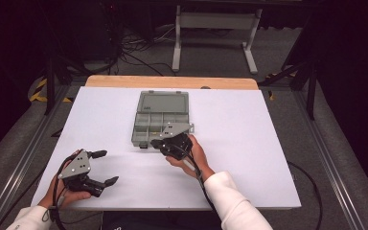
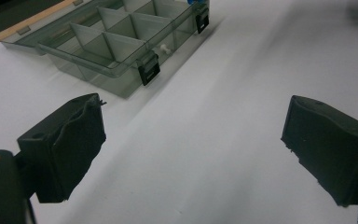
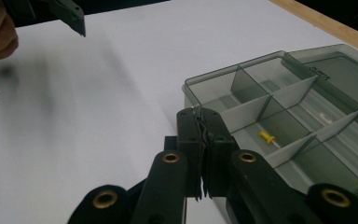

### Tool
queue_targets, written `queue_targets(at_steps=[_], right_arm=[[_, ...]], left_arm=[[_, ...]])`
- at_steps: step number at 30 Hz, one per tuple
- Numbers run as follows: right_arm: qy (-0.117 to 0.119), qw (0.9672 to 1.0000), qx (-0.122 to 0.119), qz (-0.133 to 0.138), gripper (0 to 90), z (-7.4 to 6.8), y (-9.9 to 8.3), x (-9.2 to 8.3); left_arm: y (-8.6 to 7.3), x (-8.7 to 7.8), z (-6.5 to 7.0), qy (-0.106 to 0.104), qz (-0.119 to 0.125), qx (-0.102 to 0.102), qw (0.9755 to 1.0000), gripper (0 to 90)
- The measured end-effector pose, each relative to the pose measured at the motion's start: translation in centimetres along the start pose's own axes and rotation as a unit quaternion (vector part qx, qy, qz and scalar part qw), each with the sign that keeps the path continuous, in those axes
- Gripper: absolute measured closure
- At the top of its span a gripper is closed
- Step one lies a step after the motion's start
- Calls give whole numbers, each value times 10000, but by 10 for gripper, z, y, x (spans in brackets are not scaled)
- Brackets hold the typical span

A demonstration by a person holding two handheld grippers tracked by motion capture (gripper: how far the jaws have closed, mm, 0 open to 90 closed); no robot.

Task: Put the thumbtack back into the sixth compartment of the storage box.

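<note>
I have the right gripper [image 3: 200,114] at the near edge of the organiser box [image 1: 160,120], which sits open at the middle of the white table [image 1: 249,143], lid [image 1: 163,102] laid back. Its jaws are pressed together with nothing I can make out between them. A yellow pushpin [image 3: 266,137] lies in one compartment just beyond the tips, and a white pin [image 2: 166,47] shows through the front wall. I judge I'm between picks or drops. Next I'd need to part the jaws and line up over a pin. My left gripper [image 2: 191,135] rests off to the side, jaws wide and empty
</note>
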State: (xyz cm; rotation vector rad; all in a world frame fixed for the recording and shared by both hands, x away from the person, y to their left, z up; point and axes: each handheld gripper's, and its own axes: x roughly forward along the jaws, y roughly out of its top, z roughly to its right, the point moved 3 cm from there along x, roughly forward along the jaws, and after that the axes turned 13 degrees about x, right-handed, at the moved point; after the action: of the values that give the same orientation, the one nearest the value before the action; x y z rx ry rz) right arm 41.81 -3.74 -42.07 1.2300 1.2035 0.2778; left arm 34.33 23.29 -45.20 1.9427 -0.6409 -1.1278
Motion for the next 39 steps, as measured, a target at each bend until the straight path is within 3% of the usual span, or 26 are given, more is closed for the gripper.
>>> queue_targets(at_steps=[19, 39], right_arm=[[-195, 9998, 68, -45, 882, 18, 19, 14], [-510, 9982, 173, -281, 881, 32, 22, 36]], left_arm=[[0, -1, -1, -3, 7, 7, 10000, 67], [0, -1, 0, -22, 18, 36, 10000, 71]])
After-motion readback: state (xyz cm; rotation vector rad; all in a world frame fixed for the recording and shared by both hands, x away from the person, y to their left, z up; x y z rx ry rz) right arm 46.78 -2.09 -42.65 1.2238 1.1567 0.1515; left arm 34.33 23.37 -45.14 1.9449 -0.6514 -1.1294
